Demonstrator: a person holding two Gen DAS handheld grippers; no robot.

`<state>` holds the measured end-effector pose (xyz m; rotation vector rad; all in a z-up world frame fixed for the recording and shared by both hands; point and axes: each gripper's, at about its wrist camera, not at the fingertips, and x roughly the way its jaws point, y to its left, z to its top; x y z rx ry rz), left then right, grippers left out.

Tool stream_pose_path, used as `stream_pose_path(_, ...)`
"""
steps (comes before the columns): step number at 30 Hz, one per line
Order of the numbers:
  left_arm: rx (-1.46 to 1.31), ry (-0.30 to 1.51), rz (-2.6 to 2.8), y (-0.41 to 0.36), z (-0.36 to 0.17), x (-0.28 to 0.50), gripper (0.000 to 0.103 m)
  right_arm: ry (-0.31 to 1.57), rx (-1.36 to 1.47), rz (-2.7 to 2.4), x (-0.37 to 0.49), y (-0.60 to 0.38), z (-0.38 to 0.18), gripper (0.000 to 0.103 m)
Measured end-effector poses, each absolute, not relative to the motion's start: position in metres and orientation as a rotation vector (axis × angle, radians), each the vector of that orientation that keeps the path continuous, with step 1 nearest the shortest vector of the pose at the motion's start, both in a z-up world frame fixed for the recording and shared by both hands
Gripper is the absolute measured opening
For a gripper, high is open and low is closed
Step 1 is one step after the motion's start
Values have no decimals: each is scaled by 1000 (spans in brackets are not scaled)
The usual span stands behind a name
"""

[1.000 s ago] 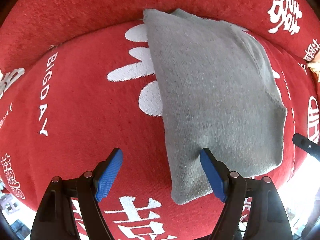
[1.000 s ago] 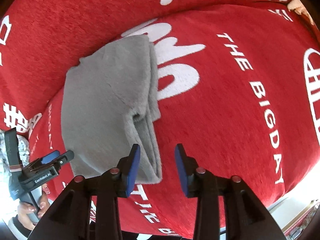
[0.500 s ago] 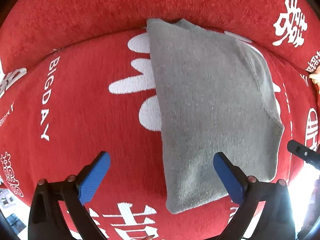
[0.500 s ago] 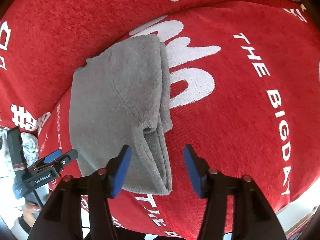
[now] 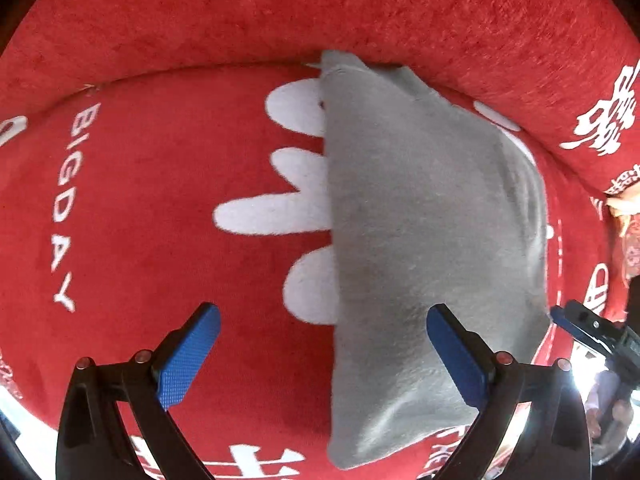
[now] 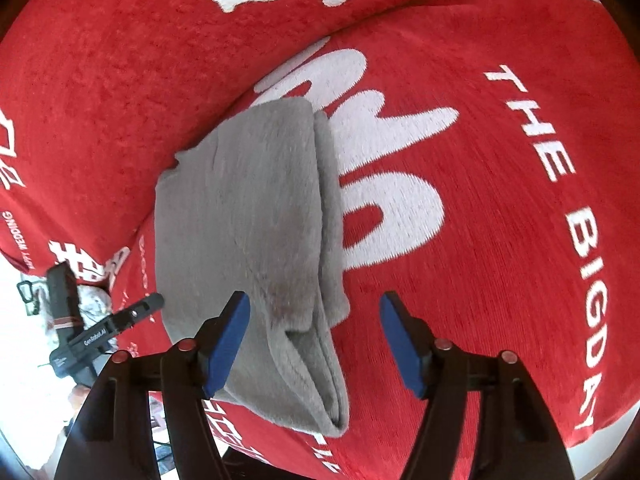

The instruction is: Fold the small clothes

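A folded grey fleece garment (image 5: 420,240) lies flat on a red seat cushion; it also shows in the right wrist view (image 6: 256,232), with stacked layers along its right edge. My left gripper (image 5: 320,356) is open wide and empty, held above the garment's near left edge. My right gripper (image 6: 316,344) is open and empty, held above the garment's near right corner. Each gripper shows at the edge of the other's view: the right one (image 5: 592,328) and the left one (image 6: 108,324).
The red sofa cover (image 5: 140,220) carries white lettering and symbols. The sofa backrest (image 5: 320,8) rises just behind the garment. The cushion's front edge (image 6: 600,432) drops off close under the grippers. A patterned item (image 5: 628,224) lies at far right.
Both grippers have opened wider and pulled back a little from the garment. The garment lies where it was.
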<state>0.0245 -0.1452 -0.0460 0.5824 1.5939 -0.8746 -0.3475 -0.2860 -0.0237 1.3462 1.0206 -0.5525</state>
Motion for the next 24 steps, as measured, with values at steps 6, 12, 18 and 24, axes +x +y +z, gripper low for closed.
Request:
stream_pose_path(6, 514, 1627, -974, -165, -56, 27, 103, 941, 1461, -458, -344, -305, -51, 72)
stream_pose_path(12, 502, 1702, -1047, -178, -79, 14, 103, 893, 1582, -282, -332, -312, -84, 72)
stream_pose_path(18, 510, 1683, -1088, -196, -81, -2, 103, 860, 1562, -138, -306, -315, -88, 74)
stream_pose_path(24, 523, 1682, -1073, -200, -87, -7, 103, 871, 1550, -137, -286, -307, -92, 74)
